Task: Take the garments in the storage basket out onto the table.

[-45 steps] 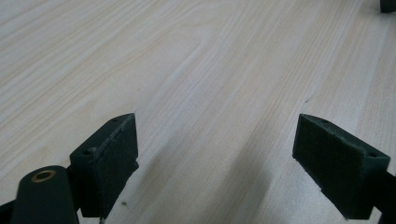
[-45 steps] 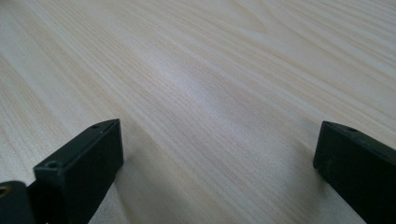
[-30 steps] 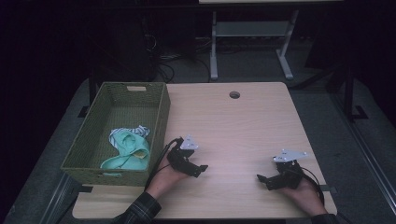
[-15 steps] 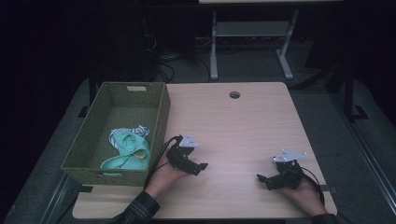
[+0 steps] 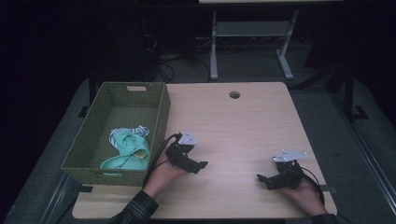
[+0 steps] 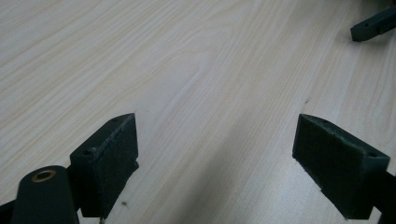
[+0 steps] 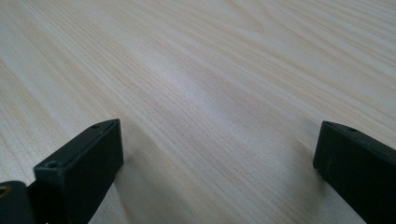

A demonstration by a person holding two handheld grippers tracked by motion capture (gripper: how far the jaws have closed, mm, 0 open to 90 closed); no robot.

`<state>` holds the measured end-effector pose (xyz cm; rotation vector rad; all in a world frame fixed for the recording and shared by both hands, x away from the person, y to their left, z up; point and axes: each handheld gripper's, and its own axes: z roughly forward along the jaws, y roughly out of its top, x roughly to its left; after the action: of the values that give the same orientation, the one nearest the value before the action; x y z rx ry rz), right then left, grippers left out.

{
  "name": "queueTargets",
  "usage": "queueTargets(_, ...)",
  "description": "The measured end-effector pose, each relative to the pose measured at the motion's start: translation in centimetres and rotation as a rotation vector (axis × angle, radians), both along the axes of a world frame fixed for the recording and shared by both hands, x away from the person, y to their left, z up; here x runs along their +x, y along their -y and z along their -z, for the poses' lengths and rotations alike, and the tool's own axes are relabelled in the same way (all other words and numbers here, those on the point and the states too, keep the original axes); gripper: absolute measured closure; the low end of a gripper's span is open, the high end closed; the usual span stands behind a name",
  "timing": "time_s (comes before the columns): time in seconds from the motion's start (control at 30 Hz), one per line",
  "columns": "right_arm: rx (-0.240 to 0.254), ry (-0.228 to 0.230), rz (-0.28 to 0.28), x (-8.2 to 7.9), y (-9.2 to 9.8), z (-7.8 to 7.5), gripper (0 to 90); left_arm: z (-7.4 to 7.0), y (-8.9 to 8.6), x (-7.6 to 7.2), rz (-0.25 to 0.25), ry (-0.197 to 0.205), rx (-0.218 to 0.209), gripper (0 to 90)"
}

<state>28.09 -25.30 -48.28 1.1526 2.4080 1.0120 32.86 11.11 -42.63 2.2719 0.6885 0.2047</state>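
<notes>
Both grippers, left gripper (image 5: 198, 165) and right gripper (image 5: 262, 179), rest on the pale wooden table (image 5: 243, 121), jaws wide, gripping nothing; the crumpled mint-green cloth (image 5: 128, 149) lies in the woven olive basket (image 5: 161, 112), just beyond the left jaws' outer side.

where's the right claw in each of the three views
High view: right claw at lower right, low over the table, pointing left.
Left gripper view: it pokes in at the top right corner.
Right gripper view: it is open, its jaws rising from both bottom corners.
Shared landmark: the pale wood-grain table.
</notes>
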Motion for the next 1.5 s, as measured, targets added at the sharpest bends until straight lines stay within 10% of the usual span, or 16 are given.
queueTargets(1.5, -0.002, 0.006, 0.014, 0.1, 0.1, 0.0, 1.1, -4.0, -0.1, 1.2, 0.017, 0.014, 0.008, 13.7)
